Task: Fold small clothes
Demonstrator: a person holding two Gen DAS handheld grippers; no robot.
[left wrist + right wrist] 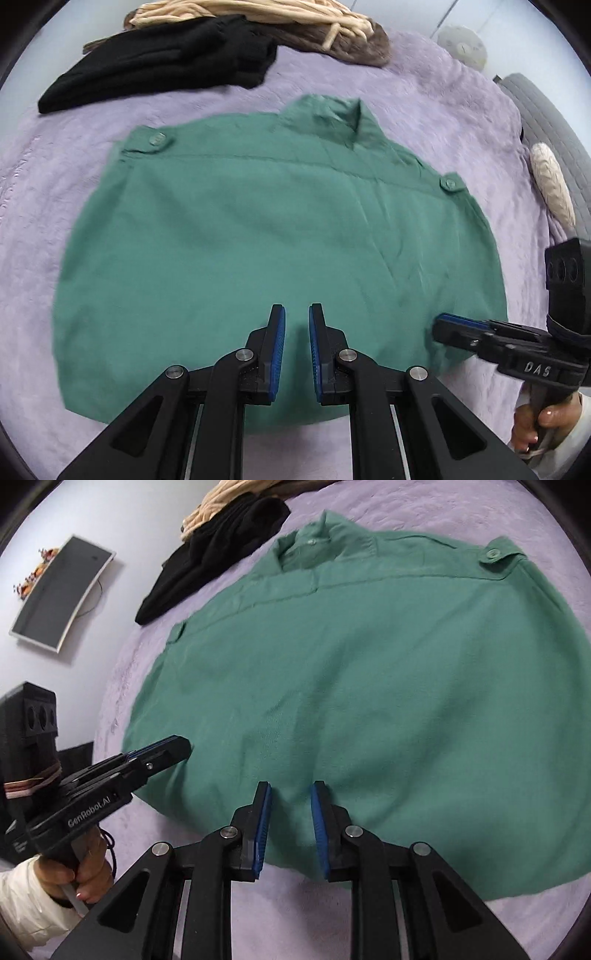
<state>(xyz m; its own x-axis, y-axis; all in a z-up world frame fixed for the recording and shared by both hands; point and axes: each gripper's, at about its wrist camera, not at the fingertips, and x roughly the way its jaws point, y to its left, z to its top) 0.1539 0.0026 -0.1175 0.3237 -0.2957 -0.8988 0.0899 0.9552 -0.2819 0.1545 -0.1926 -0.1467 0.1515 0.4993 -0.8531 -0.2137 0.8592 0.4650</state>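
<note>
Shirt [258,240] lies flat, back up, on the blanket [424,92], straight ahead of both grippers. Its long axis runs directly away from me: hem [369,882] just under the fingertips, collar [332,118] at the far end. Left gripper [297,306] is angled down over the hem end and all but clenched, with only a slit between the pads and no cloth in it that I can see. Right gripper [291,784] stands a little wider, released, nothing pinched, over the same near edge. From each wrist view the other gripper's tip shows at the shirt's near side edge, left at the left side, right at the right, so neither arm is clearly nearer; each has its own corner. Black garment [159,62] sits beyond and left of the collar, well apart. My read: hem is the close end, so the fold likely goes away from me, hem carried toward collar, and both grippers must first open and drop onto the hem.
</note>
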